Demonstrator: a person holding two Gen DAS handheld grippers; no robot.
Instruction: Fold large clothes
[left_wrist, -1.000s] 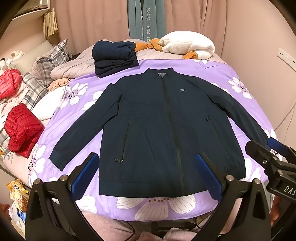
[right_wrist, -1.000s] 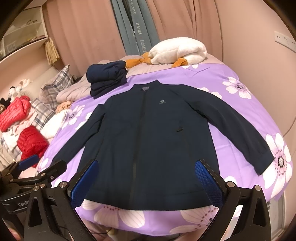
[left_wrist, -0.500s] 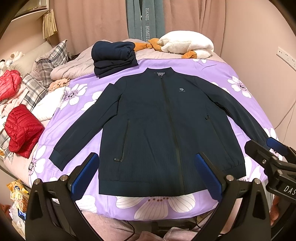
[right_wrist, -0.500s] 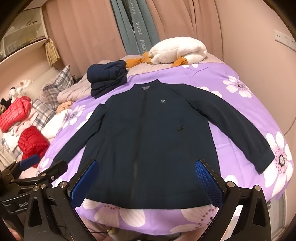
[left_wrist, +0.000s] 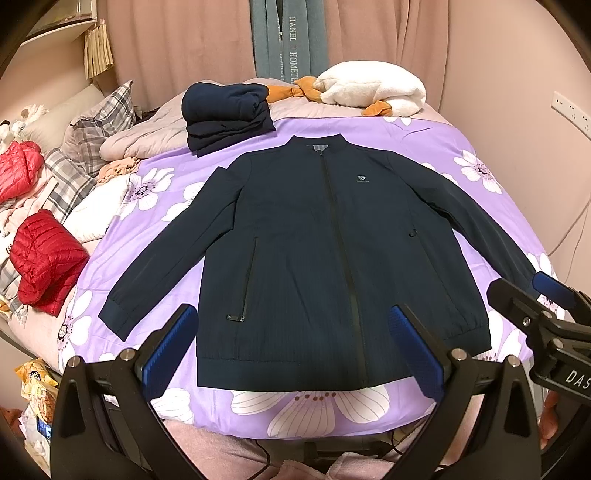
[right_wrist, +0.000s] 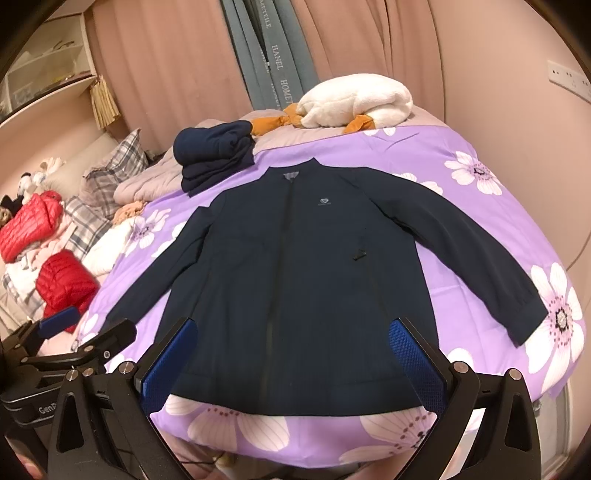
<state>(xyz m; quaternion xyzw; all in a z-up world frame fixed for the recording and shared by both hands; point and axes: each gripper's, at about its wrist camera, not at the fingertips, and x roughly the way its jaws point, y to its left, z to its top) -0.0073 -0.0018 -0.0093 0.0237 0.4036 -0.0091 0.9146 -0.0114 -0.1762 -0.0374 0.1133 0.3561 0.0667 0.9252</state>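
Note:
A dark navy zip jacket (left_wrist: 314, 258) (right_wrist: 295, 288) lies flat and face up on the purple flowered bedspread (left_wrist: 480, 177), zipped, both sleeves spread out to the sides, hem toward me. My left gripper (left_wrist: 293, 343) hovers open above the hem, holding nothing. My right gripper (right_wrist: 291, 354) is also open and empty over the hem. Each gripper shows in the other's view: the right one (left_wrist: 535, 306) near the jacket's right cuff, the left one (right_wrist: 74, 332) near the left cuff.
A folded stack of navy clothes (left_wrist: 225, 114) sits beyond the collar. A white fluffy blanket (left_wrist: 373, 88) lies at the far edge. Red puffer jackets (left_wrist: 44, 254) and plaid pillows (left_wrist: 99, 122) pile up on the left. The wall runs along the right.
Both grippers have drifted only slightly; the jacket looks unmoved and the jaws stay wide apart.

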